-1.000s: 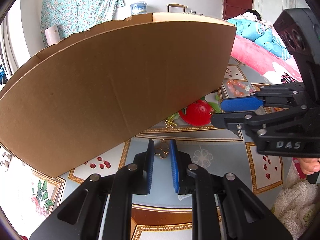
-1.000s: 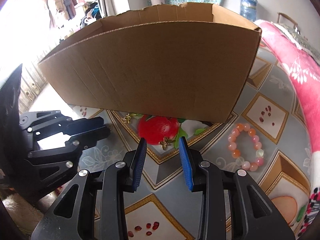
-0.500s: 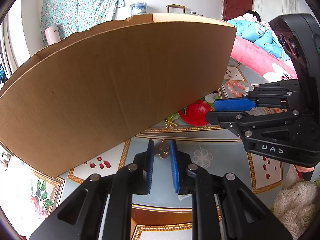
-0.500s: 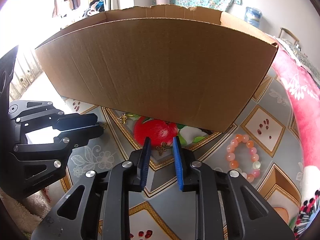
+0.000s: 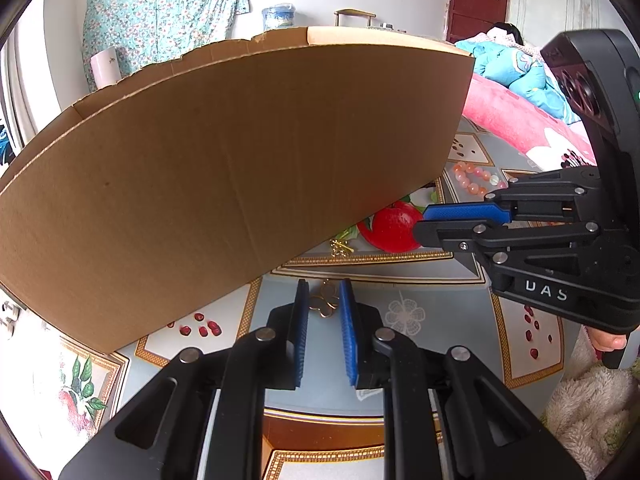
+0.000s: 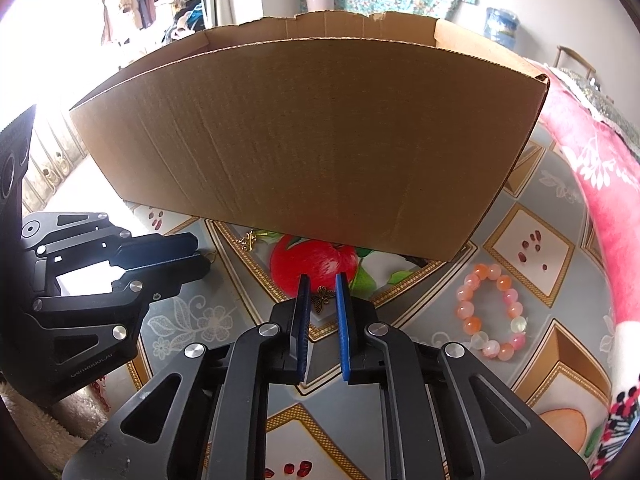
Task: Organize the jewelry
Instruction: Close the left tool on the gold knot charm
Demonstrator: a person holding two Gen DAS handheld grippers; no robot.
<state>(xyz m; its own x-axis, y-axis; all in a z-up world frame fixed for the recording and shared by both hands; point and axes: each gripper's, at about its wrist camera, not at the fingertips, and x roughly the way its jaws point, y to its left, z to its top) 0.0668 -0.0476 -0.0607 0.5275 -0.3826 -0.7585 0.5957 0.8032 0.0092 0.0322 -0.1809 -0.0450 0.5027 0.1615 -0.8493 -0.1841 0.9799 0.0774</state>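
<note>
In the left wrist view, the left gripper (image 5: pixel 324 300) has its blue pads closed on a small gold clover-shaped charm (image 5: pixel 325 301) just in front of the cardboard box (image 5: pixel 240 168), with another gold trinket (image 5: pixel 340 246) lying at the box's base. In the right wrist view, the right gripper (image 6: pixel 320 294) has just been closing, its pads now at the wings of a bronze butterfly charm (image 6: pixel 322 298) on the patterned tablecloth (image 6: pixel 532 240), while a pink-and-orange bead bracelet (image 6: pixel 490 312) lies well apart to the right.

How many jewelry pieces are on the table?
4: gold charm between left jaws, butterfly charm between the just-closing right jaws, gold piece at the box edge, bead bracelet beyond its corner. Box may hide more.
</note>
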